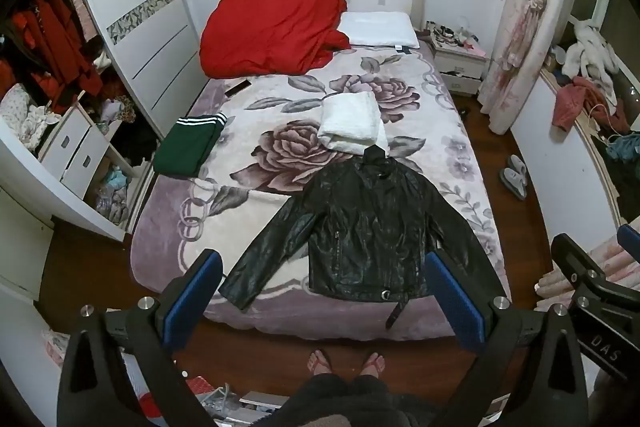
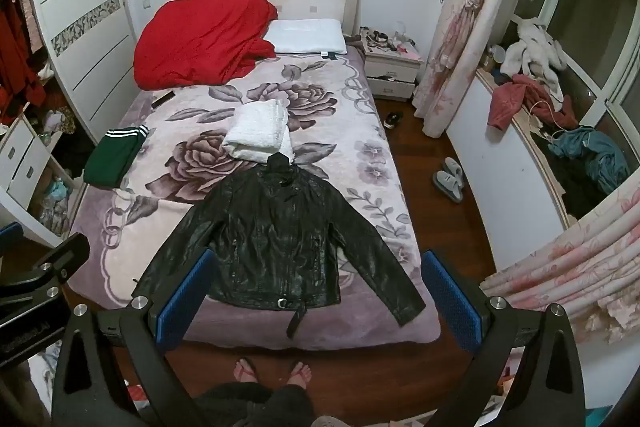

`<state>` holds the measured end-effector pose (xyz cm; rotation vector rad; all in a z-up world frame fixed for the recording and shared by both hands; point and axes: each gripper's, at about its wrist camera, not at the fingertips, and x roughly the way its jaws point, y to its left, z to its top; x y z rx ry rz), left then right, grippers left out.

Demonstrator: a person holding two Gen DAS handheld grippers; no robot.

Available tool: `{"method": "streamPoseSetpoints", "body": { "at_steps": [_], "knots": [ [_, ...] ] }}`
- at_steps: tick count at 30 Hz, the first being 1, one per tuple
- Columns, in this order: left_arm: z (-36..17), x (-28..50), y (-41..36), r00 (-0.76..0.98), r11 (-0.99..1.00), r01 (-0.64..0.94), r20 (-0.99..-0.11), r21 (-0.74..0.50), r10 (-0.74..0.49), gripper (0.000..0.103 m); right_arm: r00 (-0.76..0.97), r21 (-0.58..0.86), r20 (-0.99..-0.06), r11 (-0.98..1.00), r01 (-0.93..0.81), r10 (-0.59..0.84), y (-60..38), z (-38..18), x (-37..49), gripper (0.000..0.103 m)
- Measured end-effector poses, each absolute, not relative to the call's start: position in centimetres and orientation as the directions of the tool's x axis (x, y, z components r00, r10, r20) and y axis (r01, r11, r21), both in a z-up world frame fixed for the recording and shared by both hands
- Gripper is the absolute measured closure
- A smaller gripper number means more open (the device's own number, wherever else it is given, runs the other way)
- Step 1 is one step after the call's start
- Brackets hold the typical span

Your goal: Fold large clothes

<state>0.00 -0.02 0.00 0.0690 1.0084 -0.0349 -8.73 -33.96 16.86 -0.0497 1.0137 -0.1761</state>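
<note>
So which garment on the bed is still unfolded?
The black leather jacket, spread flat with sleeves out. The white one and the green striped one lie folded.

Dim, even indoor light, soft shadows, faint sheen on black leather, heavy fisheye bending and dark corner vignetting.

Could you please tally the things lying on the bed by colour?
Black: 2, the leather jacket and a phone
White: 2, the folded towel and the pillow
Red: 1, the quilt
Green: 1, the folded trousers
Total: 6
</note>
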Motion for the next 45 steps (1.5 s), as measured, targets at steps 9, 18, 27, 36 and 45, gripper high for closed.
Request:
{"method": "streamPoseSetpoints", "body": {
  "at_steps": [9,18,27,36,45],
  "knots": [
    [0.0,0.0,0.0,0.534,0.997,0.061,-0.845,0.036,-0.002,0.0,0.515,-0.131,-0.839,0.984,0.122,-0.175,-33.8,17.0,-8.8,0.0],
    [0.0,0.0,0.0,0.536,0.997,0.061,-0.844,0.036,-0.002,0.0,0.517,-0.133,-0.837,0.983,0.123,-0.178,-33.6,17.1,-9.0,0.0],
    [0.0,0.0,0.0,0.541,0.998,0.058,-0.841,0.037,-0.001,0.0,0.52,-0.131,-0.836,0.984,0.122,-0.176,-33.6,17.2,-9.2,0.0],
    [0.0,0.0,-0.1,0.546,0.998,0.057,-0.838,0.033,-0.003,0.0,0.524,-0.129,-0.834,0.984,0.123,-0.175,-33.6,17.4,-9.6,0.0],
    [0.0,0.0,-0.1,0.55,0.998,0.058,-0.835,0.033,-0.005,0.0,0.53,-0.132,-0.829,0.983,0.125,-0.179,-33.4,18.1,-9.1,0.0]
  ]
}}
